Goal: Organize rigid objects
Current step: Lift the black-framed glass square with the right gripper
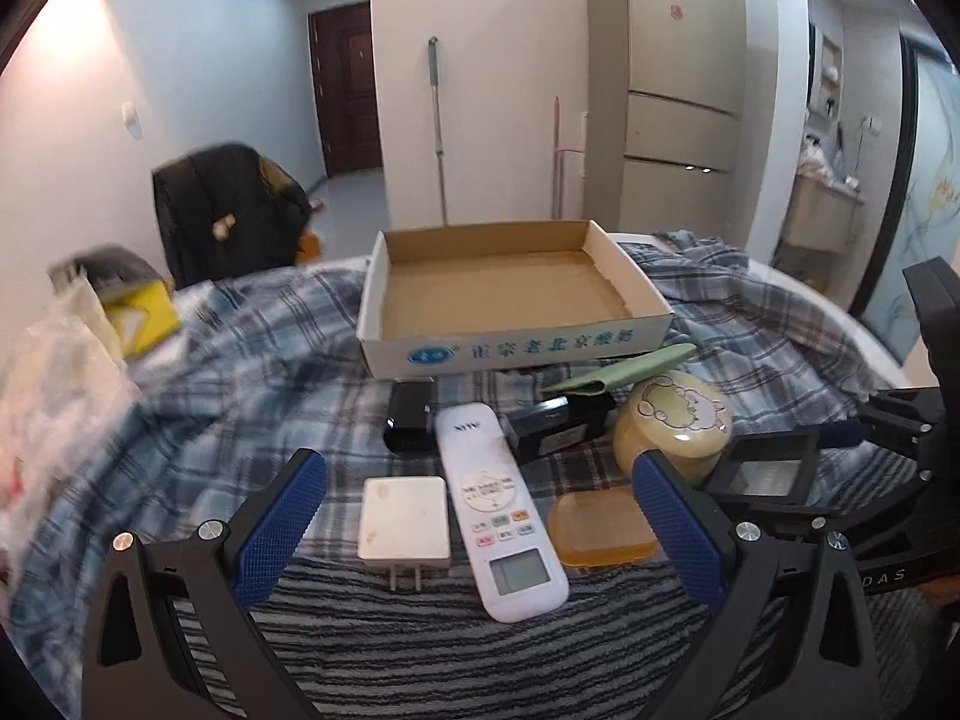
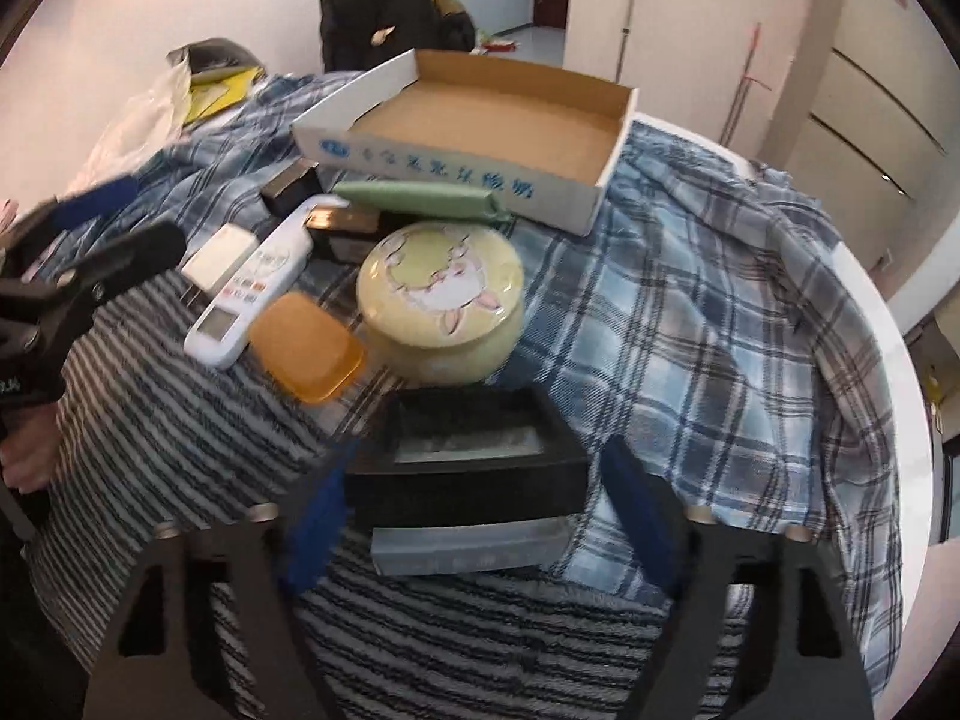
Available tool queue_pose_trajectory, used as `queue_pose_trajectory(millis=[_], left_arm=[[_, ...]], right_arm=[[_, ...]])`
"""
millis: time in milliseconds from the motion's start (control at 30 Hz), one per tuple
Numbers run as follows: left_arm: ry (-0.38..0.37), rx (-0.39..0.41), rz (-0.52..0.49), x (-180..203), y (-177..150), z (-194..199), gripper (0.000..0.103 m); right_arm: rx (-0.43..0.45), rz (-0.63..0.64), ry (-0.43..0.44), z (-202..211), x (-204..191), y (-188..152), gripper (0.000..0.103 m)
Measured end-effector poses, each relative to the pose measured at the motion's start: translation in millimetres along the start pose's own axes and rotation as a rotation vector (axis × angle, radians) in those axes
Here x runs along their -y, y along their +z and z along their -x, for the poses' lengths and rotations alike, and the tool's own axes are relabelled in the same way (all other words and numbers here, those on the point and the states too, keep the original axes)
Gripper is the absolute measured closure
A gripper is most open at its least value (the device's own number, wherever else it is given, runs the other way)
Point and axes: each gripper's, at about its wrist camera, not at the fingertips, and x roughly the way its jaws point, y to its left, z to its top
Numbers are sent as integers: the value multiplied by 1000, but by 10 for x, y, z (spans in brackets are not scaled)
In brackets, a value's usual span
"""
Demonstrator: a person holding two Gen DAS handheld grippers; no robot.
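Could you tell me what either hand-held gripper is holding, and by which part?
The right hand-held gripper clasps the black box by its short ends; the left hand-held gripper holds nothing.

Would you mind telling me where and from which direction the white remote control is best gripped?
Grip the white remote control across its narrow width, about mid-body near the buttons, coming down from above. It lies flat and long on the cloth, with the white charger and orange case close alongside, so the open left gripper probably has only slim gaps for its fingers.
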Motion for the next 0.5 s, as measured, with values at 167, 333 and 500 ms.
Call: queue_pose_trajectory(millis=[167, 333, 500], left_arm=[[-7, -31, 9, 64, 110, 102, 0], [-54, 1, 35, 15, 216, 222, 0], [-104, 30, 53, -19, 277, 312, 0]], right_arm=[[40, -14, -31, 115, 13, -54, 34], [58, -45, -51, 230, 31, -127, 34], [42, -58, -56, 204, 5, -182, 34]])
